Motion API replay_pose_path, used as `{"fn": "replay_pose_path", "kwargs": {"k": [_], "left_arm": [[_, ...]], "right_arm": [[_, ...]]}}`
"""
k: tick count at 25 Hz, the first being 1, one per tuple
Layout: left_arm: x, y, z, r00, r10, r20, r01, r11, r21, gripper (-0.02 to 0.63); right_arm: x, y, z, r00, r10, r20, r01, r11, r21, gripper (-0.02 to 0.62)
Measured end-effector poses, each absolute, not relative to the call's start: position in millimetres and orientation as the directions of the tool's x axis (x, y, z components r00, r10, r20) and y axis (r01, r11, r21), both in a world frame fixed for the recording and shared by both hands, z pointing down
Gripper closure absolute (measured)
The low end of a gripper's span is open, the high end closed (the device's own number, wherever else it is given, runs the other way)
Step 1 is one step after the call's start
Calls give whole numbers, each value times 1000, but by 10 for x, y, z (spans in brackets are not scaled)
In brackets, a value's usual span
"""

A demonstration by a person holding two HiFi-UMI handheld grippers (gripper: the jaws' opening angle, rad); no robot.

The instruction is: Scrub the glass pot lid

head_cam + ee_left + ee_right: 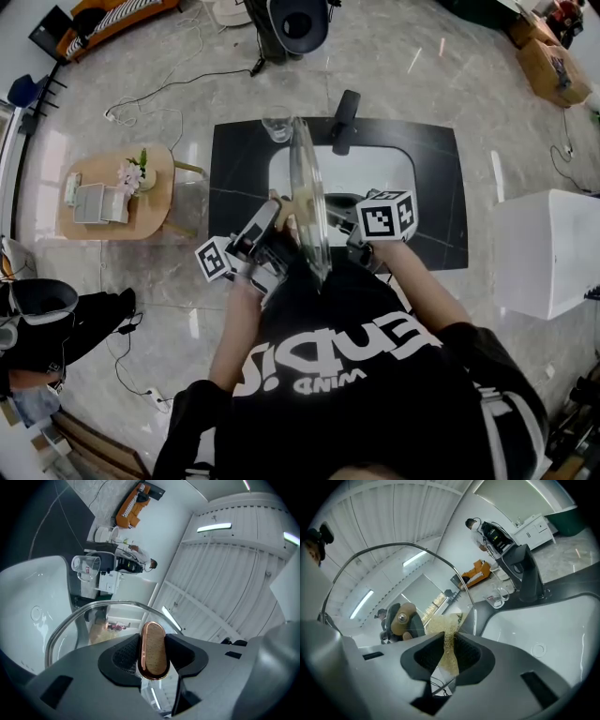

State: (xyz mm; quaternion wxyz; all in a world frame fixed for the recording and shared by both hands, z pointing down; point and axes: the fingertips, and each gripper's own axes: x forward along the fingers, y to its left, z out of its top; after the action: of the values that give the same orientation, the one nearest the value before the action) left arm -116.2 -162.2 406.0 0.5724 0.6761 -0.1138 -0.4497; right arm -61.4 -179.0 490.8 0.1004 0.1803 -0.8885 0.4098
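Observation:
I hold the glass pot lid [309,202] upright and edge-on over the white sink [375,173]. My left gripper [272,220] is shut on the lid's wooden, copper-rimmed knob [153,649], and the lid's steel rim [93,609] arcs just beyond the jaws. On the lid's other side, my right gripper [352,234] is shut on a yellowish scrub pad [447,644]. The pad's upper end lies against the glass [393,573]. Through the glass I see the knob [402,618] and the left gripper behind it.
A black faucet [345,120] and a glass mug [277,125] stand at the back of the dark countertop [239,155]. A small wooden table [112,192] is on the left, a white box [548,248] on the right, and cables lie on the floor.

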Motion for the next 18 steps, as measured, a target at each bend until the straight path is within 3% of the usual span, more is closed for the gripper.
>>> {"fn": "replay_pose_path", "kwargs": {"k": [11, 18], "left_arm": [[-1185, -1606, 4109, 563, -681, -468, 354, -313, 881, 428], [-1361, -1578, 4146, 529, -719, -451, 322, -322, 891, 428]], "right_arm": [[-548, -1768, 5052, -904, -236, 357, -425, 586, -690, 537], [-178, -1847, 4963, -883, -301, 360, -469, 566, -678, 537]]}}
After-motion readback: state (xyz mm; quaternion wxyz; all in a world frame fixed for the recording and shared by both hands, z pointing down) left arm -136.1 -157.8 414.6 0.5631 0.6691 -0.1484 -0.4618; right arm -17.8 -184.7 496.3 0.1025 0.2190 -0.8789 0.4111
